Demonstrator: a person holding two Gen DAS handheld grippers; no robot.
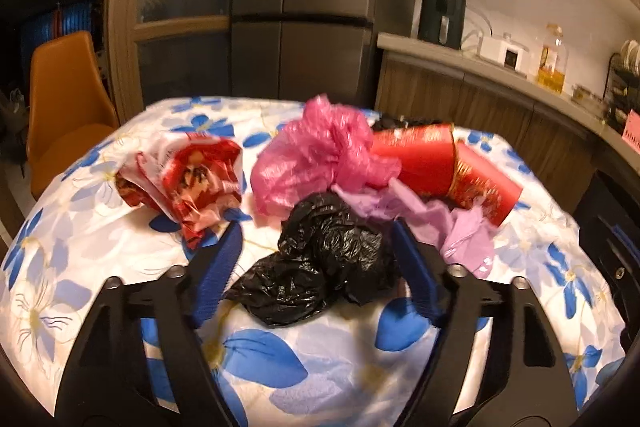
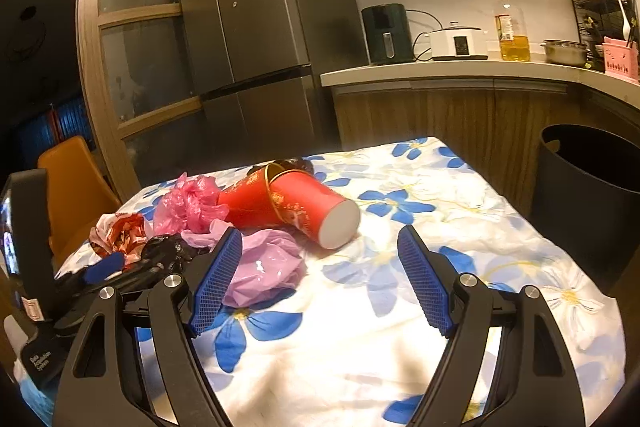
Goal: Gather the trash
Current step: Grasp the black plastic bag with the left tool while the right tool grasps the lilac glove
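Red paper cups [image 2: 296, 207], two nested, lie on their sides on the flowered tabletop [image 2: 460, 227], white base toward the right gripper [image 2: 320, 237], long axis slanting back-left. Crumpled black bag [image 1: 320, 263] sits between the left gripper's [image 1: 316, 231] spread jaws, pads not pressing it. Right jaws stand apart, holding nothing. Beyond: dark bin [image 2: 588, 179], grey fridge [image 2: 256, 19], kitchen counter [image 2: 460, 71].
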